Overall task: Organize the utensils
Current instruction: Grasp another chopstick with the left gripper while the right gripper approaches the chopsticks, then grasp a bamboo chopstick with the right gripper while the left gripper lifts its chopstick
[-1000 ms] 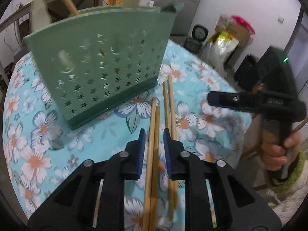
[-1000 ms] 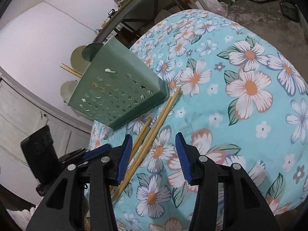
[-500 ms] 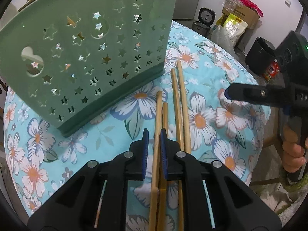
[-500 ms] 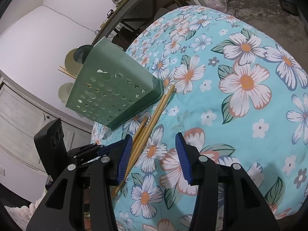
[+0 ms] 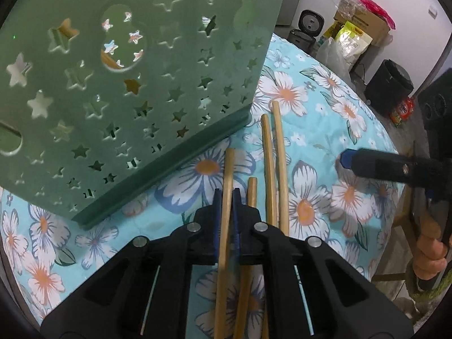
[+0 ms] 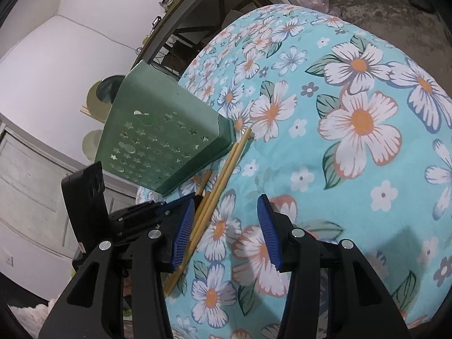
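Note:
Several wooden chopsticks lie on the flowered tablecloth (image 5: pixel 325 118) in front of a green star-punched utensil holder (image 5: pixel 127 84). My left gripper (image 5: pixel 226 195) is down over them, its jaws closing, and the blue pads touch both sides of one chopstick (image 5: pixel 228 169). Another chopstick (image 5: pixel 251 189) lies just right of the pads, and a longer pair (image 5: pixel 275 152) beyond it. In the right wrist view the holder (image 6: pixel 163 141) stands upper left with the chopsticks (image 6: pixel 226 175) at its base. My right gripper (image 6: pixel 227 206) hovers open over the cloth with nothing between its fingers.
The right gripper's finger (image 5: pixel 367 163) and the person's hand (image 5: pixel 429 251) reach in over the table's right edge. Boxes, bags (image 5: pixel 350 39) and a black bin (image 5: pixel 389 84) stand on the floor beyond. A metal shelf frame (image 6: pixel 197 14) rises behind the table.
My left gripper moved forward and down toward the holder, and its jaws narrowed from a clear gap onto one chopstick. The right gripper stayed almost still and open.

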The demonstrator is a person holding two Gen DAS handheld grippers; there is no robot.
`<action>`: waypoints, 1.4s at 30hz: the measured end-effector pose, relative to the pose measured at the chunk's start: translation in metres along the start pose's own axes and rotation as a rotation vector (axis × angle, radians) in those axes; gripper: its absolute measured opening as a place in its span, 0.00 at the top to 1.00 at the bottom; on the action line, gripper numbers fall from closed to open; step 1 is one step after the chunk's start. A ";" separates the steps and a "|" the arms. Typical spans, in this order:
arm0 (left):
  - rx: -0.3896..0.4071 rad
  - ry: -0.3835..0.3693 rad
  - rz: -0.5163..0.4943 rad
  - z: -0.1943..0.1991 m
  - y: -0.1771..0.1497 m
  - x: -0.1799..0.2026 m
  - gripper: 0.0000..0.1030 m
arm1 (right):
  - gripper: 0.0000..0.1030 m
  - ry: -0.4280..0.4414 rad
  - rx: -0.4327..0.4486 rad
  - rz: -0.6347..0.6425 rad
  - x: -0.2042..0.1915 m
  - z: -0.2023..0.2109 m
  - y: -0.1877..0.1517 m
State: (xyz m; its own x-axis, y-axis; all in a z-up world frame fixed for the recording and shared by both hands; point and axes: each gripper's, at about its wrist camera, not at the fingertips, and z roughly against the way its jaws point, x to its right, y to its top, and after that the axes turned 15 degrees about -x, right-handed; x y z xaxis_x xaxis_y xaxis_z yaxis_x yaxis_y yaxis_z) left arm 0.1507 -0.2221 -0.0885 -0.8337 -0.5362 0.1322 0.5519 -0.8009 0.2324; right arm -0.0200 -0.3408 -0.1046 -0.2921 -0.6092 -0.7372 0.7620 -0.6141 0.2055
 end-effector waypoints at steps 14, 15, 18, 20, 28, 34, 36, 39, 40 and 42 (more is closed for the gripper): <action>0.078 -0.024 0.061 0.041 -0.032 -0.024 0.94 | 0.68 0.046 -0.008 -0.164 0.015 -0.024 0.048; 0.087 -0.029 0.066 0.045 -0.035 -0.026 0.94 | 0.69 0.049 -0.009 -0.173 0.016 -0.025 0.049; 0.114 -0.038 0.079 0.056 -0.041 -0.031 0.94 | 0.71 0.051 -0.013 -0.212 0.021 -0.031 0.056; 0.136 -0.044 0.085 0.065 -0.046 -0.035 0.94 | 0.72 0.049 -0.015 -0.230 0.022 -0.033 0.059; 0.223 -0.047 0.103 0.101 -0.069 -0.045 0.94 | 0.79 0.011 -0.009 -0.286 0.022 -0.046 0.074; 0.259 -0.049 0.113 0.119 -0.087 -0.046 0.94 | 0.85 -0.006 -0.002 -0.312 0.021 -0.056 0.079; 0.267 -0.049 0.116 0.122 -0.089 -0.048 0.94 | 0.88 -0.009 0.001 -0.316 0.021 -0.057 0.080; 0.284 -0.048 0.125 0.130 -0.097 -0.050 0.94 | 0.92 -0.013 0.008 -0.314 0.022 -0.057 0.078; 0.286 -0.049 0.125 0.130 -0.096 -0.050 0.94 | 0.92 -0.008 0.013 -0.313 0.022 -0.056 0.077; 0.304 -0.046 0.131 0.138 -0.099 -0.050 0.94 | 0.92 0.006 0.022 -0.306 0.020 -0.051 0.073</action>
State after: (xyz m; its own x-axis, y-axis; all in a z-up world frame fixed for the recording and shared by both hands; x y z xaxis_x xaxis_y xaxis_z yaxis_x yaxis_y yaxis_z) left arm 0.1350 -0.0790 0.0146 -0.7599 -0.6111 0.2216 0.6292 -0.6059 0.4868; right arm 0.0595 -0.3723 -0.1369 -0.5026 -0.3910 -0.7711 0.6262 -0.7795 -0.0129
